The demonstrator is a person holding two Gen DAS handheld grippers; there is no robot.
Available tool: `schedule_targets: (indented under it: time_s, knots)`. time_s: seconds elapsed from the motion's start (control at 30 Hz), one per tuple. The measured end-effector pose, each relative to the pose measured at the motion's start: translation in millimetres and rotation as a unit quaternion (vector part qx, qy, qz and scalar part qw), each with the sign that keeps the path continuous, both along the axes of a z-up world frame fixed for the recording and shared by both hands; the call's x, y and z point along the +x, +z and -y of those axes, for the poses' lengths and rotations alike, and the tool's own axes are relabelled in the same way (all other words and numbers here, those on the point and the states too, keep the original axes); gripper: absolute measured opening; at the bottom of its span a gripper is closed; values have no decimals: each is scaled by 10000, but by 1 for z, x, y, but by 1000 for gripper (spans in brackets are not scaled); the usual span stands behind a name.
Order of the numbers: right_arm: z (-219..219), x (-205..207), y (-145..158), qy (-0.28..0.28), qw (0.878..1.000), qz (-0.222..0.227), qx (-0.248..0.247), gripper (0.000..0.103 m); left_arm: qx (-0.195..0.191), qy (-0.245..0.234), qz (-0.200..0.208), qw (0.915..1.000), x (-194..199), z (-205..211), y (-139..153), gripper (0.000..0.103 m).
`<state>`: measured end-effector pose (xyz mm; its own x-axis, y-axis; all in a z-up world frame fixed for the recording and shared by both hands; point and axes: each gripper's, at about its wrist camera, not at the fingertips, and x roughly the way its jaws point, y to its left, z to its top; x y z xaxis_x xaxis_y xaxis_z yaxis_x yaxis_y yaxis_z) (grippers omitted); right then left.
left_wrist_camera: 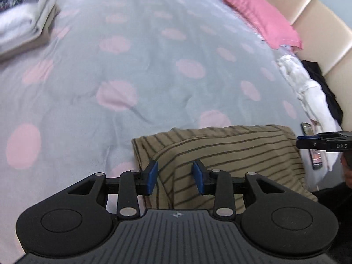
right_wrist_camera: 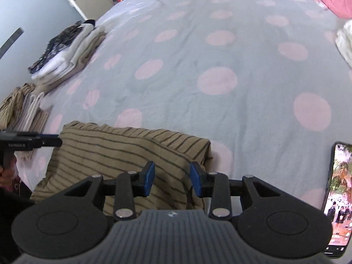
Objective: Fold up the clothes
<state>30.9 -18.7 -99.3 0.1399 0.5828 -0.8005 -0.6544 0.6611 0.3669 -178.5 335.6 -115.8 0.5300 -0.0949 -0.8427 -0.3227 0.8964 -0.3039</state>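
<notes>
Left wrist view: a grey bed cover with large pink dots [left_wrist_camera: 136, 50] fills most of the frame, and a pink pillow [left_wrist_camera: 257, 11] lies at the upper right against a cream padded headboard [left_wrist_camera: 319, 33]. In the right wrist view the same cover [right_wrist_camera: 220, 55] spreads across the frame, with a grey door [right_wrist_camera: 33, 4] at the upper left.

The folded tan garment with thin dark stripes [left_wrist_camera: 231, 154] lies flat on the cover at lower centre of the left view, and at lower left of centre in the right view [right_wrist_camera: 123, 151].

A stack of folded white, beige and dark patterned clothes [right_wrist_camera: 66, 52] sits at the left of the right view, with a second, smaller pile of beige folded pieces [right_wrist_camera: 24, 110] below it at the left edge. A crumpled white cloth [left_wrist_camera: 308, 88] lies along the right side of the left view.

A black smartphone with a lit screen [right_wrist_camera: 338, 198] lies on the cover at the lower right of the right view.

The left gripper [left_wrist_camera: 175, 177] is released: its blue pads stand apart above the striped garment, with nothing between them. The right gripper [right_wrist_camera: 172, 178] is likewise released over the garment's right part, gripping nothing.
</notes>
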Motion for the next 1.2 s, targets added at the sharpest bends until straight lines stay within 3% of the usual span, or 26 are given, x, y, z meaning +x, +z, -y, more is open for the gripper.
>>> schedule_targets:
  time_s: [0.07, 0.13, 0.23, 0.4, 0.57, 0.63, 0.73, 0.87, 0.97, 1.03, 1.13, 1.2]
  knots:
    - [-6, 1, -8, -33, 9999, 9, -105, 36, 75, 5, -101, 9999, 3, 2, -8, 32]
    - [-12, 1, -17, -65, 9998, 18, -209, 22, 294, -19, -282, 9992, 7, 6, -15, 29]
    - [-22, -1, -30, -4, 9985, 173, -518, 20, 458, -31, -534, 9975, 9, 10, -31, 24]
    - [-27, -11, -32, 175, 9940, 667, -850, 20, 515, -13, -540, 9972, 5, 8, -30, 24]
    - [-15, -24, -8, -18, 9895, 1147, -882, 29, 801, 231, -437, 9956, -7, 12, -7, 24]
    - [-18, -36, 3, 37, 9847, 1505, -873, 48, 1027, 321, -236, 9939, -12, 17, 6, 24]
    - [-25, -54, 15, -61, 9820, 1758, -686, 59, 1283, 450, 196, 9905, -14, 36, 23, 24]
    - [-33, -76, 24, -570, 9788, 1948, -278, 59, 1537, 489, 721, 9843, -8, 72, 35, 36]
    - [-46, -86, 22, -752, 9793, 1877, 0, 55, 1543, 482, 990, 9819, -1, 96, 36, 36]
    - [-58, -95, 16, -615, 9790, 1944, 7, 37, 1374, 463, 1057, 9838, 6, 105, 30, 32]
    - [-73, -104, 2, -410, 9759, 2143, -98, 26, 1025, 546, 943, 9888, 16, 107, 10, 18]
    - [-76, -101, -8, -420, 9779, 2045, -120, 24, 768, 648, 716, 9924, 20, 103, -7, 9]
